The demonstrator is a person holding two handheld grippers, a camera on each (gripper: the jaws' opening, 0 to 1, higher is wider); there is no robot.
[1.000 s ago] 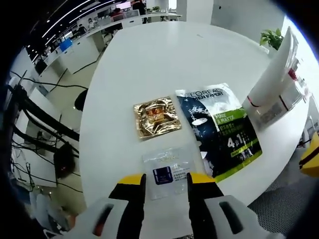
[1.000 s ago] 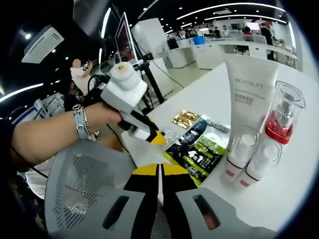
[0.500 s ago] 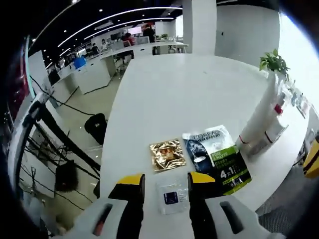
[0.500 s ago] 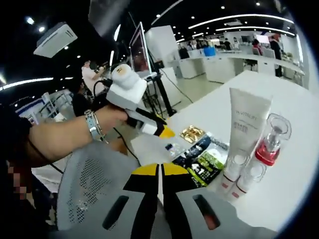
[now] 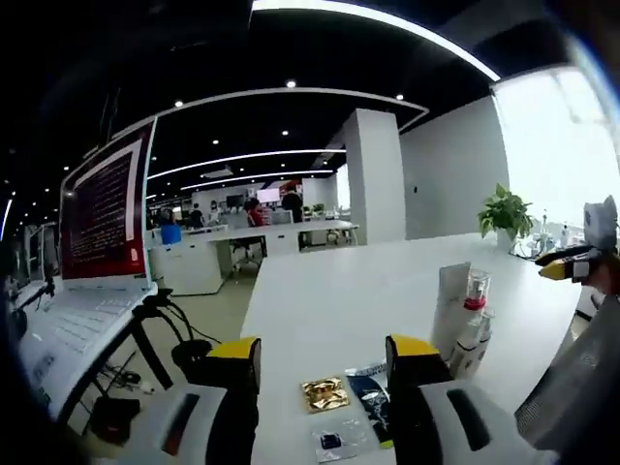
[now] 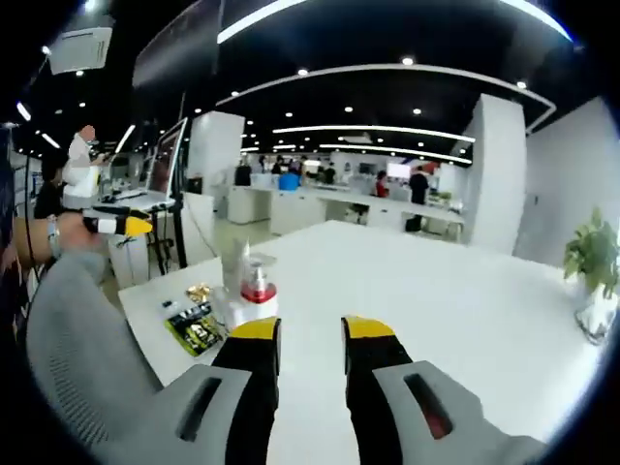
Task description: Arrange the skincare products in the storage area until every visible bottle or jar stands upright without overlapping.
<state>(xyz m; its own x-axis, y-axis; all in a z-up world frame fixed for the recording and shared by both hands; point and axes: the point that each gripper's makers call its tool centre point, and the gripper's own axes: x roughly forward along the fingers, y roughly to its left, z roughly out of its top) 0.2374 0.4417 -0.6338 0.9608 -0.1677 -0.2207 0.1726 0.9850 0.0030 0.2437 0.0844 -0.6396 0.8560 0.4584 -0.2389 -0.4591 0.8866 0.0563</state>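
Note:
On the white table (image 5: 329, 291) an upright white tube (image 5: 451, 298), a pump bottle with a red collar (image 5: 474, 292) and small white bottles (image 5: 472, 341) stand together. A gold sachet (image 5: 325, 394), a dark and green sachet (image 5: 369, 397) and a clear sachet with a blue label (image 5: 333, 442) lie flat nearer me. My left gripper (image 5: 323, 354) hovers well back from them, open and empty. My right gripper (image 6: 311, 331) is open and empty too, with the pump bottle (image 6: 257, 285), the tube (image 6: 235, 265), the green sachet (image 6: 194, 330) and the gold sachet (image 6: 201, 292) to its left.
A grey mesh chair back (image 6: 85, 339) curves by the table edge. The left gripper (image 6: 105, 224) shows in a hand at far left, the right gripper (image 5: 573, 263) at far right. A red-lit monitor (image 5: 102, 213) stands left; potted plants (image 5: 504, 209) (image 6: 587, 262) sit on the table's far side.
Both cameras have pulled back and tilted up, so the products look smaller and farther. The right gripper's jaws have gone from shut to open. The left jaws stand wider apart.

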